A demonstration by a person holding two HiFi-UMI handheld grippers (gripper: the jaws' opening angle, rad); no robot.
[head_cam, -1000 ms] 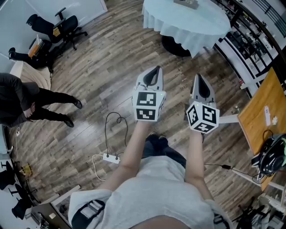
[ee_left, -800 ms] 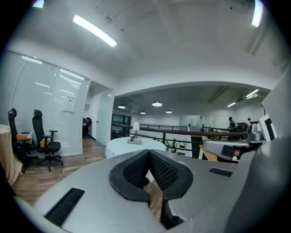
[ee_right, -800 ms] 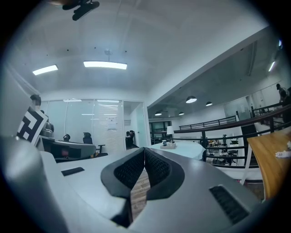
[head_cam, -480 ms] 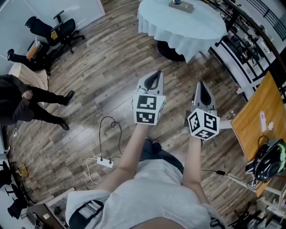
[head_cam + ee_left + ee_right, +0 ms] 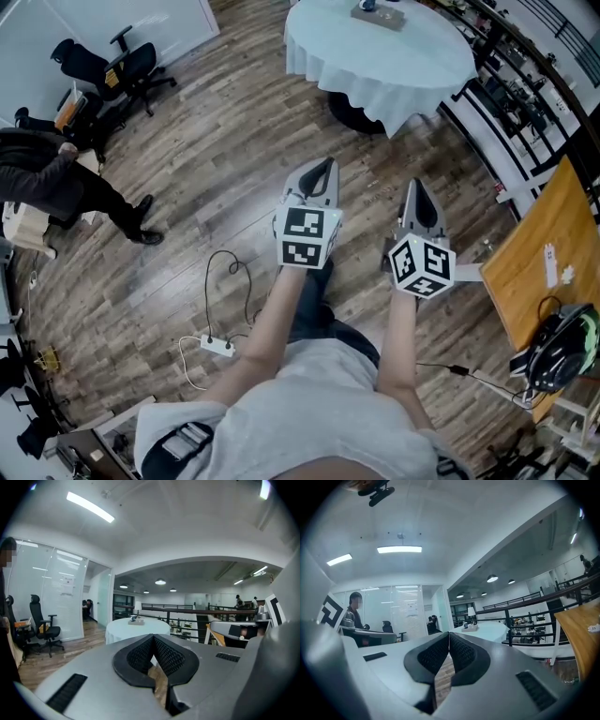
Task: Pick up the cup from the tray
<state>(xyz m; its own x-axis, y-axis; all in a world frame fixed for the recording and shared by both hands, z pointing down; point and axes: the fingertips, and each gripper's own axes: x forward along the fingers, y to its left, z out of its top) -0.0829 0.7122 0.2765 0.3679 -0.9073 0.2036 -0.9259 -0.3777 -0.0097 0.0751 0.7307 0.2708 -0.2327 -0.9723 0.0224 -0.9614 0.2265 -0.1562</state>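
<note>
Left claw [image 5: 325,169], right claw [image 5: 416,187] advanced toward round table [image 5: 394,66]; bystander [image 5: 56,178] shifted stance.

Left gripper [image 5: 323,167] and right gripper [image 5: 415,186] were grey, with black cross-hatched pads [image 5: 169,656] and black-and-white square-marker cubes [image 5: 307,236]. Tablecloth [image 5: 375,56] pale blue. Floor [image 5: 206,169] brown wood-plank. Office chairs [image 5: 112,66] black. Desk [image 5: 539,272] orange wood.

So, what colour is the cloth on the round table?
Plain pale blue; the tablecloth shows best in the head view.
</note>
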